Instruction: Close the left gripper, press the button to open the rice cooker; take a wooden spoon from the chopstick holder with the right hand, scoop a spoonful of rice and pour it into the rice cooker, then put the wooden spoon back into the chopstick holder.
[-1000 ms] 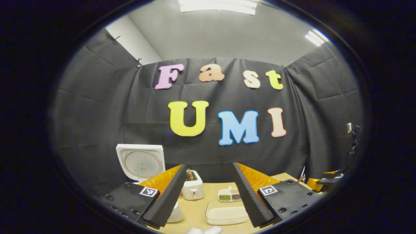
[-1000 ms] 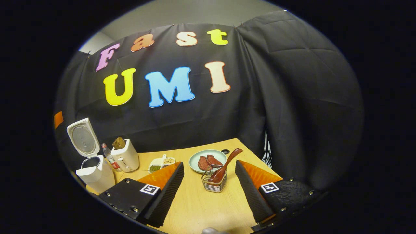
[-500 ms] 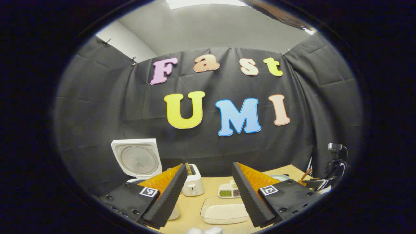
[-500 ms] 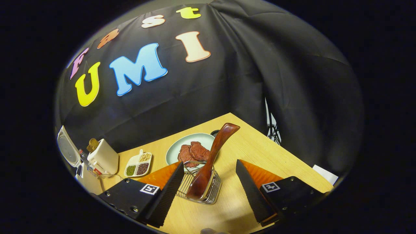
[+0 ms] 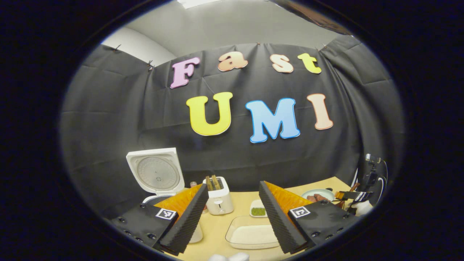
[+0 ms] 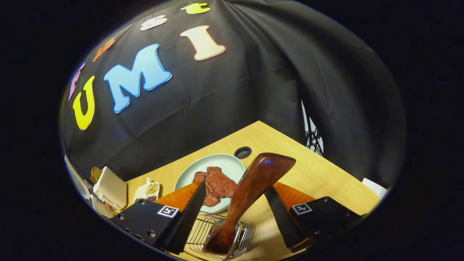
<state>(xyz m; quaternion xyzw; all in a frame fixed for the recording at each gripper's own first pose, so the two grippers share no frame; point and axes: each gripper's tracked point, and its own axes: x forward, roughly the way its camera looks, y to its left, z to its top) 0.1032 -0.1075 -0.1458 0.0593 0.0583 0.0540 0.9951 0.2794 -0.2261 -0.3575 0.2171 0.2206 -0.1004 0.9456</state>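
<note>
The white rice cooker (image 5: 156,173) stands at the back left with its lid up; my left finger hides most of its body. My left gripper (image 5: 232,188) hangs open above the table with nothing between its fingers. A clear tray of rice (image 5: 250,235) lies just below and ahead of it. In the right gripper view, the dark wooden spoon (image 6: 253,185) stands tilted in the wire chopstick holder (image 6: 206,232). My right gripper (image 6: 235,188) is open, one finger on each side of the spoon's handle. The right finger lies close behind the handle.
A white toaster (image 5: 218,201) holding bread stands beside the cooker. A small dish of beans (image 5: 258,211) lies behind the rice tray. A pale green plate (image 6: 226,160) with red meat lies just beyond the holder. The table (image 6: 311,174) ends at its right corner.
My right gripper has come down and forward onto the holder, so the spoon's handle now stands between its open fingers. The left gripper stayed open and tipped slightly downward.
</note>
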